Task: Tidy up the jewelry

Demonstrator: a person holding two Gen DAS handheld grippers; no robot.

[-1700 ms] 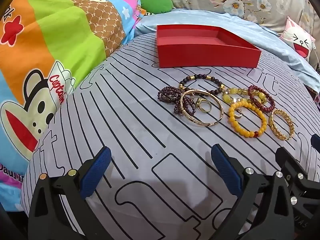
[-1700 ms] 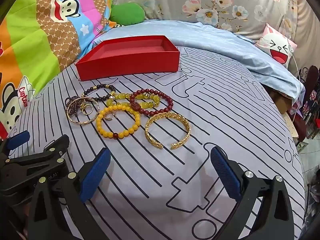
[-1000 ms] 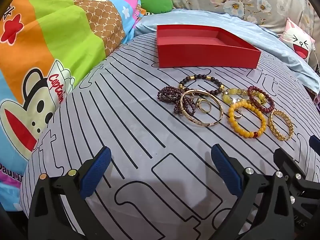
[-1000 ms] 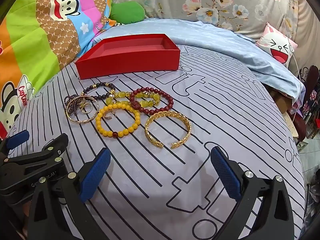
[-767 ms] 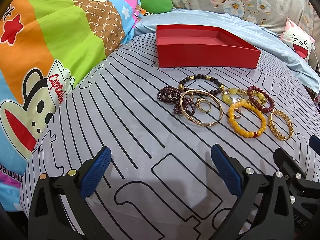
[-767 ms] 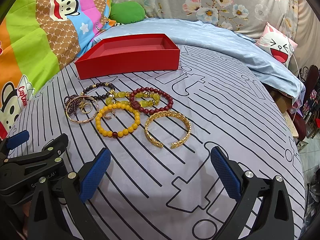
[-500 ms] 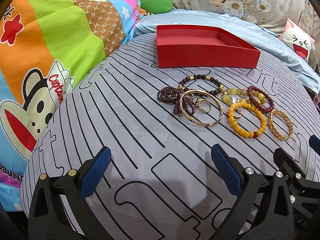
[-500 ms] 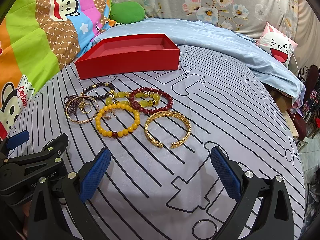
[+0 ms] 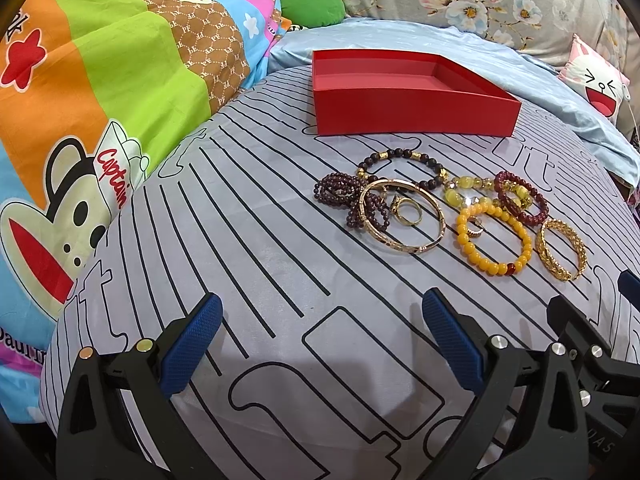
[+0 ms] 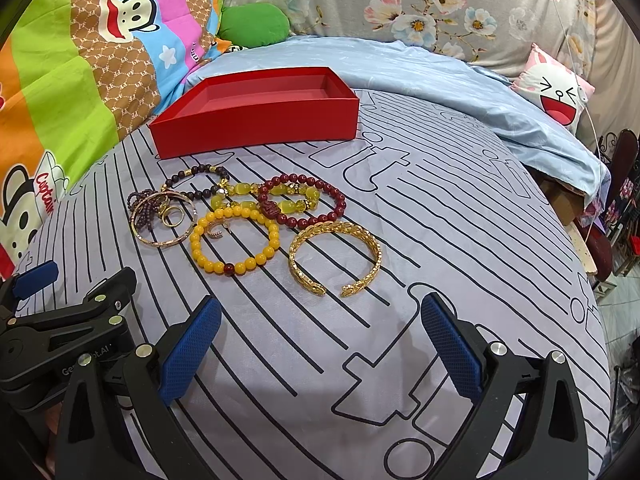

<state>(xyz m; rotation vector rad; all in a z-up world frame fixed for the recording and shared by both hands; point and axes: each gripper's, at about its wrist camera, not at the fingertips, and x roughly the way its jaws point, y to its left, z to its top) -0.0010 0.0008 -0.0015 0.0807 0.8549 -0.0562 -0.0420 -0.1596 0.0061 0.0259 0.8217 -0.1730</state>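
A cluster of jewelry lies on the grey striped bedspread (image 9: 248, 264) in front of an empty red box (image 9: 412, 110) (image 10: 256, 120). It holds a gold cuff (image 10: 335, 258) (image 9: 560, 250), a yellow bead bracelet (image 10: 235, 240) (image 9: 494, 238), a dark red bead bracelet (image 10: 316, 204), a thin gold bangle (image 9: 402, 216) around a gold ring (image 9: 408, 213), purple beads (image 9: 344, 196) and a dark bead bracelet (image 9: 400, 158). My left gripper (image 9: 320, 340) is open, short of the bangle. My right gripper (image 10: 320, 340) is open, just short of the gold cuff.
A bright cartoon monkey quilt (image 9: 100, 100) rises at the left. A light blue sheet (image 10: 460, 88) and floral pillows (image 10: 420, 4) lie behind the box, with a bunny-face cushion (image 10: 554, 88) at right. The bed's edge drops off at the far right (image 10: 600, 248).
Both views have shifted only slightly; the jewelry, the box and both open grippers stand as before.
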